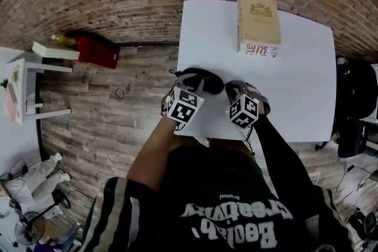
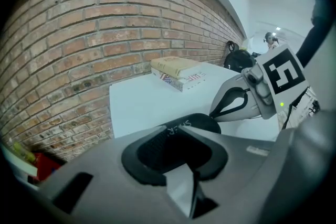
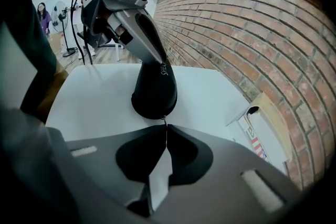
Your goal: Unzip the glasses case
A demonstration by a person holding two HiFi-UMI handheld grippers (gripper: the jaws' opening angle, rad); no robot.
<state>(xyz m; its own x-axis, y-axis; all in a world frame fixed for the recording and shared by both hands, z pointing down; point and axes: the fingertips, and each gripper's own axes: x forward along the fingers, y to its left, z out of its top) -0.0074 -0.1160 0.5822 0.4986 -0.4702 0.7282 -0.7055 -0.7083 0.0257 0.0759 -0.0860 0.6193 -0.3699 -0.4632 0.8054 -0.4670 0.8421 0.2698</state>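
The right gripper (image 3: 166,129) has its two fingers pressed tight together, and nipped at their tips is the little metal zipper pull (image 3: 164,121). Right in front of those tips, touching the pull, is the rounded end of the black glasses case (image 3: 154,93). The case runs away from the right fingers and rises at a tilt to the left gripper (image 2: 173,131), whose fingers stand partly apart and clamp the case's other end from both sides, the white lettering on the case showing just past their tips. So the case is stretched between the two pairs of fingers, one end in each. Below them is the white table (image 1: 295,79), and the grippers work near its front left corner. Well beyond the fingers, at the table's far edge, lies a cream-coloured box (image 1: 258,19). Past that rises the brick wall (image 2: 79,34).
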